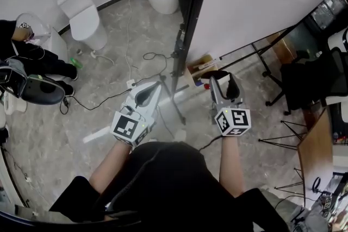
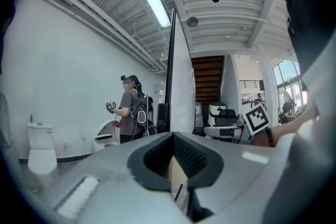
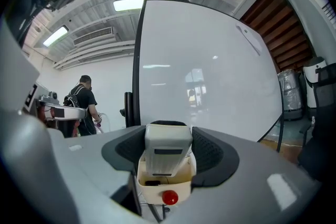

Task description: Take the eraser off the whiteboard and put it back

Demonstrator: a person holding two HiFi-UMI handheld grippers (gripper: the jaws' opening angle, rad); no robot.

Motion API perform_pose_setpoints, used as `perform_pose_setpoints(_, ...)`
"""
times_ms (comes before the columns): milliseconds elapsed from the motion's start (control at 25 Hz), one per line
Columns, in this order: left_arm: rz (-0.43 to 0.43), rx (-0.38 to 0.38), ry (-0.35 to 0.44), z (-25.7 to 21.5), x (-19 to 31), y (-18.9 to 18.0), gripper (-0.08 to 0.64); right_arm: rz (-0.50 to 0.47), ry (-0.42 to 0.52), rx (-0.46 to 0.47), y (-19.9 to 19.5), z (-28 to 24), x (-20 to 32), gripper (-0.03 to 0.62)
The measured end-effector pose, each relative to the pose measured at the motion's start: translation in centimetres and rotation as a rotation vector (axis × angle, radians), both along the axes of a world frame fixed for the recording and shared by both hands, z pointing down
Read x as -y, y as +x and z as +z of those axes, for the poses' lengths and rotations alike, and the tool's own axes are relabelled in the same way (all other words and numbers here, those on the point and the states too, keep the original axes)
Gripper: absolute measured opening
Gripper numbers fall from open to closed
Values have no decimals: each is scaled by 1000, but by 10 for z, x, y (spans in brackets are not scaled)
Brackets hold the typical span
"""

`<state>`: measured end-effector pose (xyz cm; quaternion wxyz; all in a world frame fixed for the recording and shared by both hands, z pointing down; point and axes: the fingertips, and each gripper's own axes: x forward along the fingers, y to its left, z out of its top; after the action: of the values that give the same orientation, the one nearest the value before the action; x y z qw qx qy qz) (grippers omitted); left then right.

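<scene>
Eraser, pale grey, rectangular, plastic-bodied [image 3: 168, 150]: off the board, standing upright between the dark ribbed pads [image 3: 211, 153] of the right gripper [image 1: 223, 79], clamped on both sides. Faces the large white whiteboard on a black stand [image 3: 210, 71], close in front of its surface near the left edge; contact with the board cannot be told.

Cream open container [image 3: 155, 190] with a small red round item [image 3: 169, 198]: visible just below the eraser in the right gripper view.

Left gripper [image 1: 156, 86]: held level beside the board's black upright post [image 1: 187, 30], jaws closed together at the tips, nothing between them.

Background: white toilet [image 1: 81, 16] on a grey marbled floor [image 1: 109, 70], black cables [image 1: 149, 57], standing person with backpack [image 2: 131, 110].
</scene>
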<state>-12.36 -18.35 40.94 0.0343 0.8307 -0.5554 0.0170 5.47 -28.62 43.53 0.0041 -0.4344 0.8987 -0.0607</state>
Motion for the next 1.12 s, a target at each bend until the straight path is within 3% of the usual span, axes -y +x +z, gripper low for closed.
perform_pose_setpoints(720, -43, 6, -12, 6, 7, -12, 6, 13, -83, -61, 1, 52, 31, 279)
perform_pose_setpoints(960, -41, 41, -8, 10, 8, -16, 6, 7, -91, -77, -4, 58, 35, 279)
perform_pose_setpoints(1120, -69, -5, -15, 3, 9, -18, 5, 4, -101, -98, -7, 63, 39, 279)
